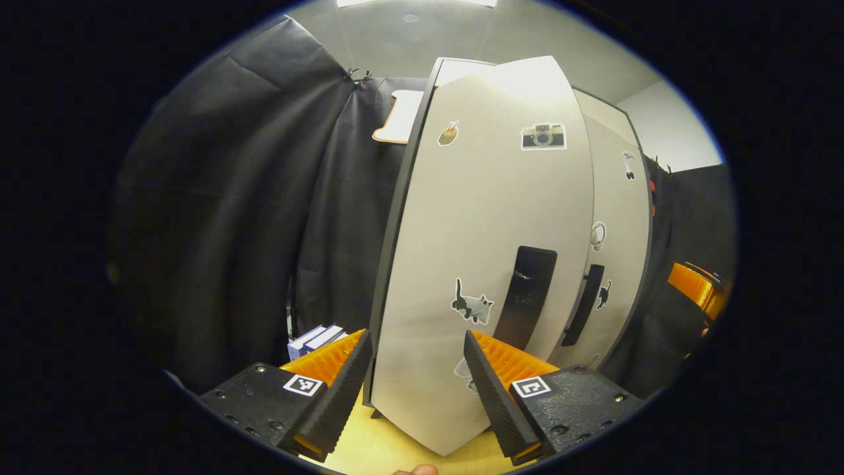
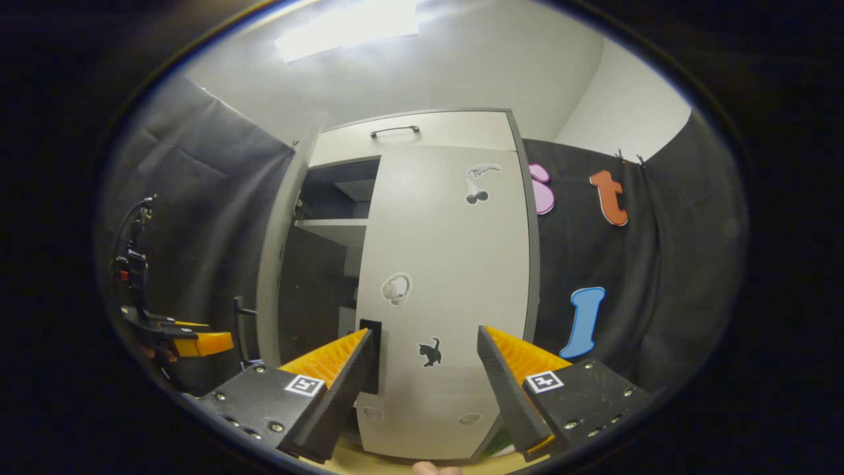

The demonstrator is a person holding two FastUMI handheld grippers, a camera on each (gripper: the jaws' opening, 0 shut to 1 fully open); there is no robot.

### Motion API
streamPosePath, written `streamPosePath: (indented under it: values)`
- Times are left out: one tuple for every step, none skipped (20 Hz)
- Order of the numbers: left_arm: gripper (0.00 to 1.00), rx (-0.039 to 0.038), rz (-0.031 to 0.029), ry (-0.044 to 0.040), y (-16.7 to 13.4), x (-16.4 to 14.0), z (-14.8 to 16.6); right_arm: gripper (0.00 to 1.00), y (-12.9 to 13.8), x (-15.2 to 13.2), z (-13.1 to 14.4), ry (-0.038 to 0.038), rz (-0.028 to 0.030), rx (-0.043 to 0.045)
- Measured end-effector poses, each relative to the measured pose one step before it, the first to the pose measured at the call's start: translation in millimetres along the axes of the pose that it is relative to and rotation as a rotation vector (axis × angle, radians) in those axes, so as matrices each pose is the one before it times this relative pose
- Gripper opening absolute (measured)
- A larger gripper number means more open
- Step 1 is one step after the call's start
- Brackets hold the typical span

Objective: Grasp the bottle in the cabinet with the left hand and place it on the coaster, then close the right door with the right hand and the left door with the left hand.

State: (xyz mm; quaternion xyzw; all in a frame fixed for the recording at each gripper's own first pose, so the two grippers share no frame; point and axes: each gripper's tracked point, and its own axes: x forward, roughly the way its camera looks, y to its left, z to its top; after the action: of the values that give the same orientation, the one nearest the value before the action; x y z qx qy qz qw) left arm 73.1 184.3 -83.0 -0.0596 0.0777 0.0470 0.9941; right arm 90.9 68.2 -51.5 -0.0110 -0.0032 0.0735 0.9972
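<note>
Both claws, left [image 1: 415,382] and right [image 2: 422,386], gape empty; the left door [image 1: 488,264] hides the cabinet's inside

Hung with black cloth [image 1: 217,198] on both sides. White ceiling [image 2: 461,59] above, lit by a bright panel [image 2: 346,30]. Pale wooden counter [image 1: 376,448] below.
</note>
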Motion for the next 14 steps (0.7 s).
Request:
streamPosePath:
  values:
    - [0.89, -0.00127, -0.00262, -0.00055, -2.36, -0.11, -0.13, 0.95, -0.38, -1.14, 0.32, -0.00014, 0.00092, 0.00053]
    - [0.89, -0.00111, -0.00257, -0.00006, -2.06, -0.35, 1.08, 0.93, 0.19, 0.15, -0.96, 0.00172, 0.00176, 0.00078]
    - [0.89, 0.00029, -0.00168, -0.00046, -1.97, -0.11, 0.17, 0.93, 0.51, -0.61, -0.54, 0.00194, 0.00252, 0.00225]
    - [0.89, 0.00157, -0.00106, -0.00086, -1.45, 0.18, 1.16, 0.93, 0.61, -0.63, -0.13, 0.00172, 0.00318, 0.00359]
    - [0.89, 0.00256, -0.00109, -0.00014, -1.4, -0.27, 0.22, 0.95, 0.62, -0.75, -0.69, 0.00164, 0.00327, 0.00382]
    - [0.89, 0.0028, -0.00173, 0.0004, -2.29, -1.17, 0.2, 0.95, 0.2, -1.18, -0.3, 0.00206, 0.00272, 0.00281]
    - [0.89, 0.00273, -0.00216, 0.00001, -2.14, -0.57, -0.26, 0.95, 0.14, -1.27, -0.33, 0.00202, 0.00275, 0.00115]
    - [0.89, 0.00306, -0.00245, 0.00025, -2.26, -0.25, 0.69, 0.95, 0.07, -0.85, -0.83, 0.00206, 0.00163, -0.00036]
    - [0.89, 0.0028, -0.00088, 0.00146, -2.35, -0.59, 0.76, 0.95, -1.02, -1.63, -0.25, 0.00321, -0.00025, -0.00127]
    - [0.89, 0.00176, -0.00114, 0.00165, -2.45, -1.17, 0.82, 0.95, -1.23, -1.97, -0.05, 0.00303, -0.00116, -0.00153]
    - [0.89, -0.00047, -0.00323, 0.00108, -4.5, -1.31, 0.56, 0.95, -1.44, -1.27, 1.18, -0.00035, -0.00269, -0.00341]
    - [0.89, -0.00193, -0.0046, -0.00116, -4.95, -2.15, 2.2, 0.95, -2.27, -2.09, 2.43, -0.00252, -0.00436, -0.00434]
    - [0.89, -0.00023, -0.00594, -0.00263, -5.4, -1.78, 3.49, 0.95, -2.3, -2.36, 3.05, -0.00376, -0.00461, -0.00377]
    - [0.89, 0.00254, -0.00479, -0.00441, -6.42, -1.95, 5.11, 0.95, -1.72, -2.19, 3.31, -0.00476, -0.00356, -0.00177]
